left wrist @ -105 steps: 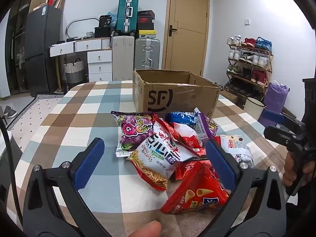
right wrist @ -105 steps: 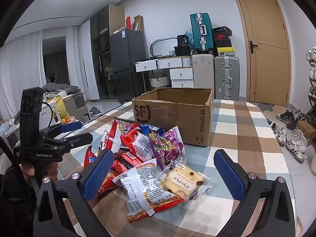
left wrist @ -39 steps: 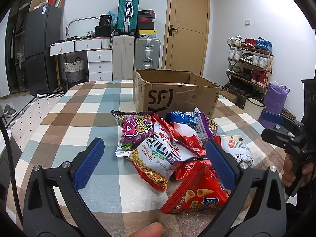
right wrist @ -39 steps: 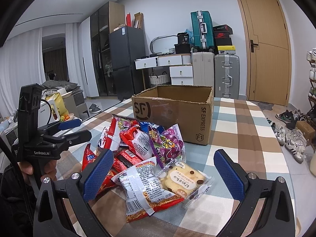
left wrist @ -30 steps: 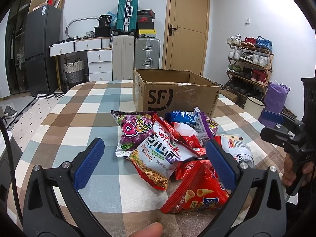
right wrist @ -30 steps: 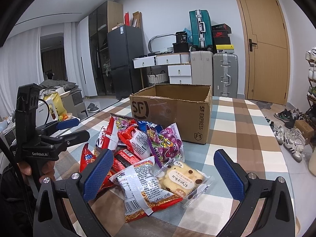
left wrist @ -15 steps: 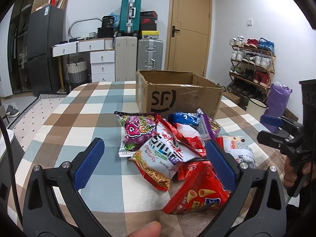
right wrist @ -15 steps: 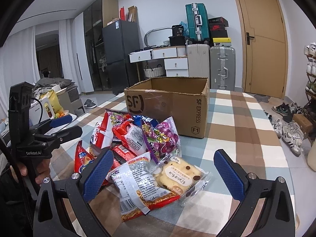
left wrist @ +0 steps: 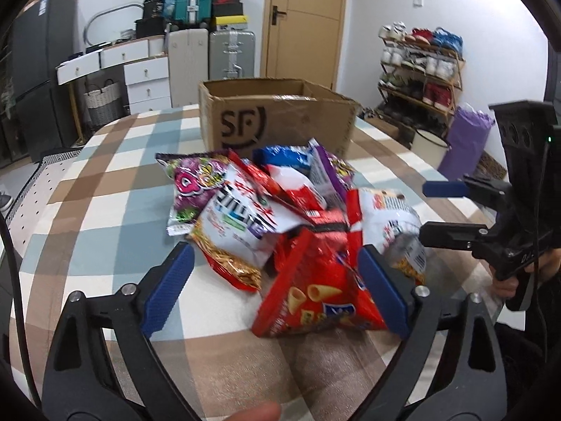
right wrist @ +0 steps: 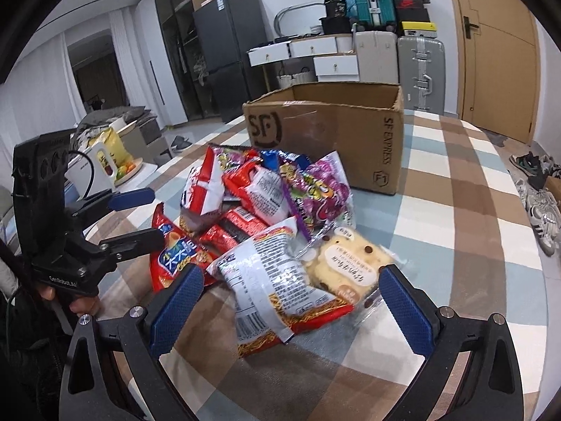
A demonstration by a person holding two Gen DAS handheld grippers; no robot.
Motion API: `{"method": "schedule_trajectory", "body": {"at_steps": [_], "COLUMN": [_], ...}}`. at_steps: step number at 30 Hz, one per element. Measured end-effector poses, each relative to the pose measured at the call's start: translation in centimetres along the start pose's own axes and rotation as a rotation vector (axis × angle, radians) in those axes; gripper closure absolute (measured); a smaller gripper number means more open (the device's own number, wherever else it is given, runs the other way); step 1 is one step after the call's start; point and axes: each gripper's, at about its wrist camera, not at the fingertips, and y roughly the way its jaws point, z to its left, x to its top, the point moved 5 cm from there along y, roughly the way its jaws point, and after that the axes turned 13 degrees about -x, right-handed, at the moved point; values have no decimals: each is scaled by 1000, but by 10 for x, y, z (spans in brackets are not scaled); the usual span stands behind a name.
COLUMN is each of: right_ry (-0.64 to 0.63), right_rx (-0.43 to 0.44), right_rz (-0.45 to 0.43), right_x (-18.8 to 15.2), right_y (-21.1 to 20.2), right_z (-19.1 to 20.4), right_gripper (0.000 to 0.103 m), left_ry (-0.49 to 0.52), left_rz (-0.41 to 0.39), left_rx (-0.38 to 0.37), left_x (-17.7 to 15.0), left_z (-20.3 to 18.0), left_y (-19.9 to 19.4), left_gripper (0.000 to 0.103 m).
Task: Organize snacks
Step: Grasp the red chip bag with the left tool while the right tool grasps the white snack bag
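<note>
The left claw (left wrist: 275, 286) is spread wide and holds nothing. The red cone-snack bag (left wrist: 315, 298) lies just ahead of it, against its right finger (left wrist: 382, 294) and well off from the other. The right claw (right wrist: 289, 300) is equally wide and empty, with the white noodle bag (right wrist: 273, 280) between its fingers and the cake pack (right wrist: 345, 263) just inside the right one.

Beyond both claws the rest of the pile (right wrist: 266, 196) leans bag on bag. Past that stands the open box (left wrist: 277, 119), which I take to be where the snacks go. All of it sits on the checked tablecloth (left wrist: 87, 210).

The main risk is overlap. The noodle bag rests partly on the cake pack and on the red packs behind it, so closing here could pinch two wrappers at once, or drag a neighbour along when lifted. The bags are slick and puffed with air. A grip on the bulging middle may squirt the bag out, and a hard squeeze could crush the cones or the soft cake.

The two claws face the same heap from opposite sides and stand near each other. Reaching in together could knock them together or push bags toward the table edge. Pads pressed low may also snag the cloth.
</note>
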Motion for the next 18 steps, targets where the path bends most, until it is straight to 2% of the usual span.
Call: {"method": "schedule_trajectory", "body": {"at_steps": [3,7,11,18], "right_ry": [-26,-47,-64,-81], "right_rx": [27,57,67,100], "right_rz": [14,41,60,62], "right_x": [-1,-2,-2,-6], "right_y": [2,8,16,11], "right_z": [8,15,18,26], "right_gripper": [2,16,16,23], "left_ry": [12,33,37,-9], "left_rz": [31,79,125,196], "left_rx": [-25,-41,-46,-83], "left_x": [-3,-9,-14,-20], "left_z": [-6,-12,-15,-11], "left_y": [5,15,26,37], "left_gripper": [11,11,11,14]}}
